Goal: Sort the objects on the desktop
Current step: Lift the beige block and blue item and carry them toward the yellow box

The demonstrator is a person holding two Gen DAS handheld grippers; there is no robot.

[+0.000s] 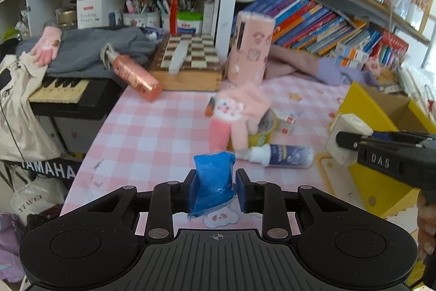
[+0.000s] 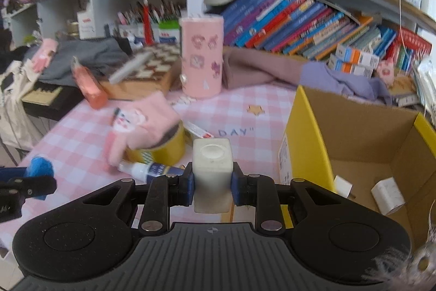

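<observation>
Both tongs clamped, lifted off the worktop (image 2: 245, 102)

Left tongs (image 1: 215, 187) pinch a blue packet (image 1: 214, 182); right tongs (image 2: 212, 183) grip a white cube (image 2: 212, 168) (marked "DAS"), "YAMAHA" keyboard (image 1: 62, 94) far left.

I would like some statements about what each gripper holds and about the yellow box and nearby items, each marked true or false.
1. The left gripper is shut on a blue packet. True.
2. The right gripper is open and holds nothing. False: its pads press on a white block.
3. The yellow cardboard box already contains white items. True: two small white objects lie on its floor.
4. The pink cylinder lies flat on the tablecloth. False: it stands upright.
5. The white and blue bottle stands upright. False: it lies on its side on the checked tablecloth.
</observation>
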